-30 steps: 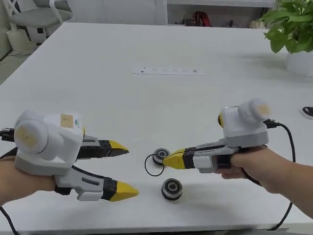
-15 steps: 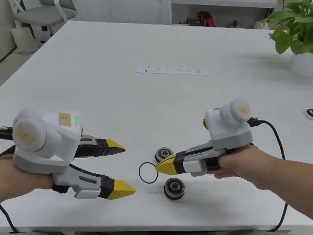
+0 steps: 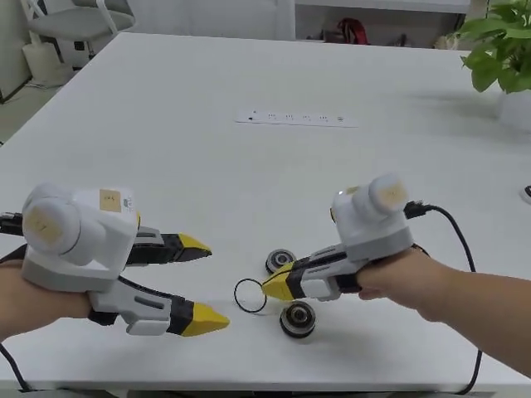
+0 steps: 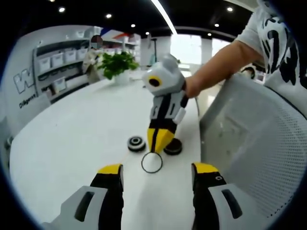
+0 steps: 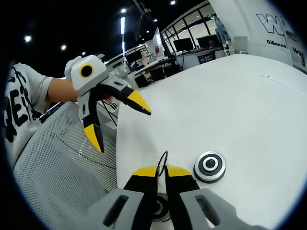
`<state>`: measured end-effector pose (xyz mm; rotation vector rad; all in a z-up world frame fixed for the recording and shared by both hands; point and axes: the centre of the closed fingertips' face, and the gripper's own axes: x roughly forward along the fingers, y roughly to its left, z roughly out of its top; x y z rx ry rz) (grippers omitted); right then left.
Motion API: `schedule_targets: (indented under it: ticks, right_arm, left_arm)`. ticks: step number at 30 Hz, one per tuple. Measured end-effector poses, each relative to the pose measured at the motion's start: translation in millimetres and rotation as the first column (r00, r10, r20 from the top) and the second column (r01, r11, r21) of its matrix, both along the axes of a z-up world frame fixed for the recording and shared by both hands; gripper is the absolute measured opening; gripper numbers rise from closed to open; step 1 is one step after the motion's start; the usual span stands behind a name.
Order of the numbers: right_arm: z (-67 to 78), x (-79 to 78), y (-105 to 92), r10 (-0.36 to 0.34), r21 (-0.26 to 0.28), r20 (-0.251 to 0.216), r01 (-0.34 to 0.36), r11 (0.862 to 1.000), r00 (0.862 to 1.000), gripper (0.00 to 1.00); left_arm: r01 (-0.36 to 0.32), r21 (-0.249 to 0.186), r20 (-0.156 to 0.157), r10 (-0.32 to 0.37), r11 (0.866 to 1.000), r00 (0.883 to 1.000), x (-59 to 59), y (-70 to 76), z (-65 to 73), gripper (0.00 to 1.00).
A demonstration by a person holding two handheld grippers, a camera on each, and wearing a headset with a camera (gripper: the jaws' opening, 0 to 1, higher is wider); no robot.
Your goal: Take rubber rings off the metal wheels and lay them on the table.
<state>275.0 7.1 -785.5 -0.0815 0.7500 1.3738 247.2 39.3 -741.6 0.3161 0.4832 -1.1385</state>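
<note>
Head view: near the front edge of the table, the left tongs are spread wide and hold nothing. The right tongs pinch the ring by its rim. The ring sticks out from their tips toward the left tongs, beside the wheels. It is round and seems nearly flat. Whether it touches the table cannot be told.
</note>
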Motion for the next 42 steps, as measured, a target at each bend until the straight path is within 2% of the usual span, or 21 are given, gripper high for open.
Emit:
schedule_targets:
  ticks: [6, 9, 15, 26, 42]
  right_arm:
    - [-2.9, -0.1, -3.0, 0.01, -0.012, 0.023, -0.01, 1.0, 1.0, 0.12]
    - [0.2, 0.2, -3.3, 0.002, 0.0, 0.027, -0.002, 1.0, 1.0, 0.17]
    - [4.7, 0.5, -7.5, 0.006, 0.005, 0.038, -0.006, 1.0, 0.999, 0.21]
    - [22.4, 0.4, -15.3, -0.019, 0.058, 0.054, 0.016, 0.998, 0.998, 0.24]
    - [35.9, -6.8, -37.2, -0.042, 0.086, 0.07, 0.036, 0.996, 0.997, 0.25]
  left_arm:
    - [0.001, 0.003, -0.001, -0.001, 1.0, 1.0, -0.1, 0.2, -0.6, 0.58]
    - [0.003, 0.006, -0.004, -0.003, 1.0, 1.0, -0.8, 0.3, -1.0, 0.58]
    - [0.004, 0.01, -0.001, -0.004, 1.0, 1.0, 1.1, 0.7, 1.0, 0.58]
    - [0.02, 0.013, 0.005, -0.02, 1.0, 1.0, 3.0, -6.6, 4.4, 0.58]
    - [0.061, 0.012, 0.004, -0.061, 0.998, 0.998, 3.5, -26.5, 5.7, 0.58]
